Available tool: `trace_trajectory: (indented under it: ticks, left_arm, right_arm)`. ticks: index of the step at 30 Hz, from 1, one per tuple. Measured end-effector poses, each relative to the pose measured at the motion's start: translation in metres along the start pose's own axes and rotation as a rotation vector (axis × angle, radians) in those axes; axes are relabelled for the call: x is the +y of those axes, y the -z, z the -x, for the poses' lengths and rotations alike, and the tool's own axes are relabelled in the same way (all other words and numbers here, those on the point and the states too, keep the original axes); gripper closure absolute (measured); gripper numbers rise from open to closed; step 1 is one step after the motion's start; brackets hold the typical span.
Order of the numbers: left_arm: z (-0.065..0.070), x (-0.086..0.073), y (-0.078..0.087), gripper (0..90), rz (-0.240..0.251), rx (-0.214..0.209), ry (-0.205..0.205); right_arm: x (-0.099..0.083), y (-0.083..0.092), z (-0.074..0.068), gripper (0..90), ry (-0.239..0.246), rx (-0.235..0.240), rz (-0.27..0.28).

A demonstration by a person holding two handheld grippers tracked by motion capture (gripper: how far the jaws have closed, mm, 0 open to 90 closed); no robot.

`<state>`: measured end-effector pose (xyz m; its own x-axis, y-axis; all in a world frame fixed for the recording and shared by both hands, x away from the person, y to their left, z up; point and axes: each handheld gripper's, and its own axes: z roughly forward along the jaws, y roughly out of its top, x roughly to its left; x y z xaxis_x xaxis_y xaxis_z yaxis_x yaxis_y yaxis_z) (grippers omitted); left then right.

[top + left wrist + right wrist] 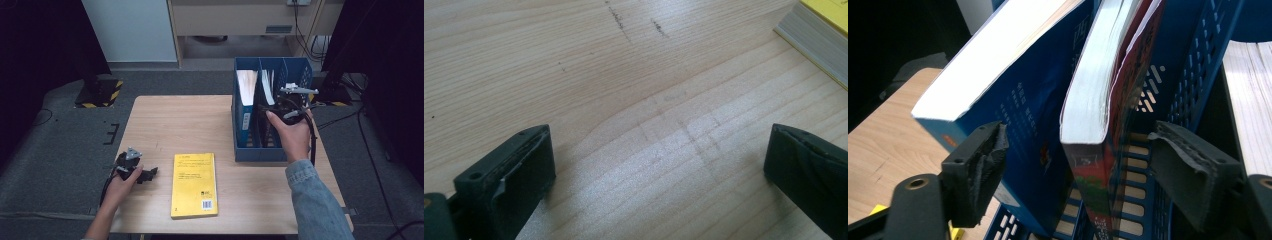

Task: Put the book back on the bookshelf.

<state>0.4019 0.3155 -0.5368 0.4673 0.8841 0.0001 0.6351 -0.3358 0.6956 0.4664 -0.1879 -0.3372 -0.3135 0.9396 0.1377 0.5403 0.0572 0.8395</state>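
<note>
Inside blue file rack (246, 151), right tool (1078, 165) wide around red-covered book (1088, 95), yellow book (194, 184) beside wide left tool (659, 170)

The right gripper (289, 107) hovers over the blue file rack (260, 152), jaws seemingly hidden; yellow book (194, 185) lies flat.

Both tongs, left (659, 170) and right (1078, 170), gape open.

Table (165, 120): pale wood grain, matt, lightly scuffed. File rack (260, 152): blue perforated plastic. Yellow book (194, 185): smooth paper cover. Red book (1098, 185): glossy cover. Jaw pads: black, rough, worn.
</note>
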Motion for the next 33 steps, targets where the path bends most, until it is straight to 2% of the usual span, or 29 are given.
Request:
trace_trajectory:
  ticks: [8,19,28,33]
  left_arm:
    - [0.000,0.000,0.000,0.0,0.000,0.000,0.000]
    - [0.001,0.000,0.000,0.0,-0.001,0.000,-0.003]
    - [0.001,0.000,0.000,0.0,-0.001,-0.001,-0.005]
    - [0.002,-0.001,0.000,0.0,0.001,-0.003,-0.003]
  right_arm:
    - [-0.009,0.007,-0.002,17.4,0.024,0.014,-0.004]
    - [-0.027,0.019,-0.013,17.1,0.049,0.021,-0.019]
    - [-0.043,0.037,-0.014,16.3,0.060,0.045,-0.015]
    - [-0.051,0.047,-0.019,16.0,0.083,0.055,-0.018]
